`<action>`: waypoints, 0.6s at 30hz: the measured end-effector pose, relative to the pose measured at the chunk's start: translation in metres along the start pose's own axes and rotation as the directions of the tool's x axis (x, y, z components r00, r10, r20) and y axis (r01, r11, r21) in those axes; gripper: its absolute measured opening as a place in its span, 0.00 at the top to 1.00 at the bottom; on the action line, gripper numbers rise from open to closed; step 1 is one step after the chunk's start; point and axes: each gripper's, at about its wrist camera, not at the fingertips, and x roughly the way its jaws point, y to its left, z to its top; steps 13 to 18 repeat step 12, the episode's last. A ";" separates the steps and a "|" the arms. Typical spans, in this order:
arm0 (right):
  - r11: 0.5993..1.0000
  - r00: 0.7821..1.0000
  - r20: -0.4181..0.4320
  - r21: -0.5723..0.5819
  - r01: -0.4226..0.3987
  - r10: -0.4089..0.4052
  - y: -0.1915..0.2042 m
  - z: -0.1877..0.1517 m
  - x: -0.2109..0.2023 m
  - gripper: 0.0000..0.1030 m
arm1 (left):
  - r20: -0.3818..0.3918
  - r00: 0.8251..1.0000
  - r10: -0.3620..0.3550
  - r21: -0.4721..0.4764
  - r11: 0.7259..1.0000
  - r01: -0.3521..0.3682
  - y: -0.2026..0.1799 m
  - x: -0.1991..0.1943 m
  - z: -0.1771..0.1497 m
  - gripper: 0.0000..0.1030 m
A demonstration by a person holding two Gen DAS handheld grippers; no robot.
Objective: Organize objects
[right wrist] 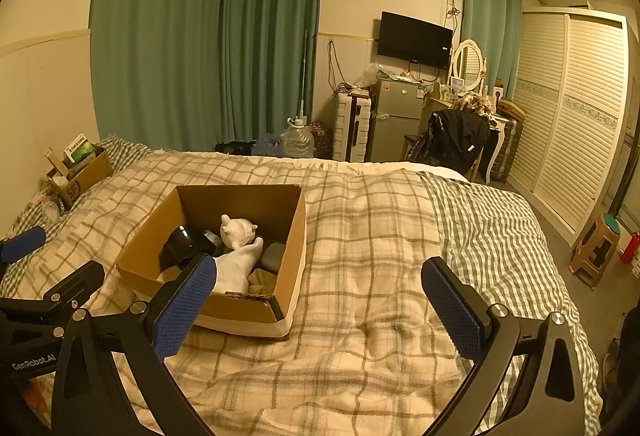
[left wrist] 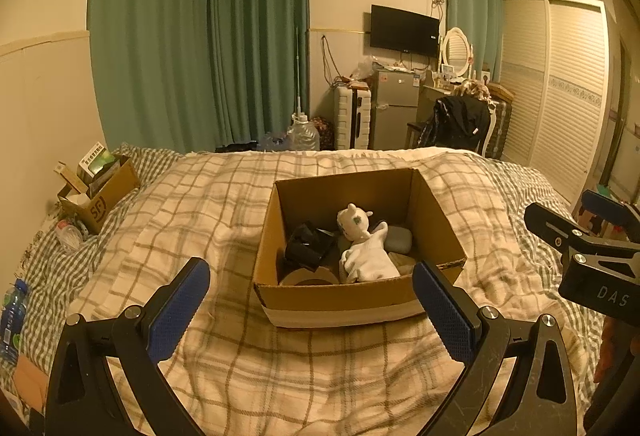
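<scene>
An open cardboard box [left wrist: 340, 300] [right wrist: 240, 310] sits on the plaid blanket [left wrist: 224, 368] of the bed. Inside lie a white plush toy [left wrist: 354, 222] [right wrist: 237, 230], a white sock [left wrist: 370, 260] [right wrist: 236, 268], a black object [left wrist: 308, 244] [right wrist: 184, 244], a grey case [left wrist: 398, 239] [right wrist: 274, 256] and a tape roll [left wrist: 308, 278]. My left gripper [left wrist: 312, 306] is open just in front of the box, empty. My right gripper [right wrist: 320, 300] is open to the right of the box, empty; it shows in the left wrist view [left wrist: 592, 236].
A smaller cardboard box [left wrist: 100, 192] [right wrist: 80, 172] with books stands at the bed's far left. Plastic bottles [left wrist: 14, 316] lie along the left edge. Beyond the bed are water jugs [right wrist: 298, 140], a fridge [right wrist: 396, 116], a chair with a jacket [right wrist: 456, 140] and a stool [right wrist: 596, 252].
</scene>
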 end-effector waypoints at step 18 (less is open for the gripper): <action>1.000 1.000 -0.013 -0.001 -0.002 0.002 0.003 -0.002 0.001 0.00 | 0.003 1.000 -0.016 -0.011 1.000 0.016 0.002 -0.002 0.000 0.00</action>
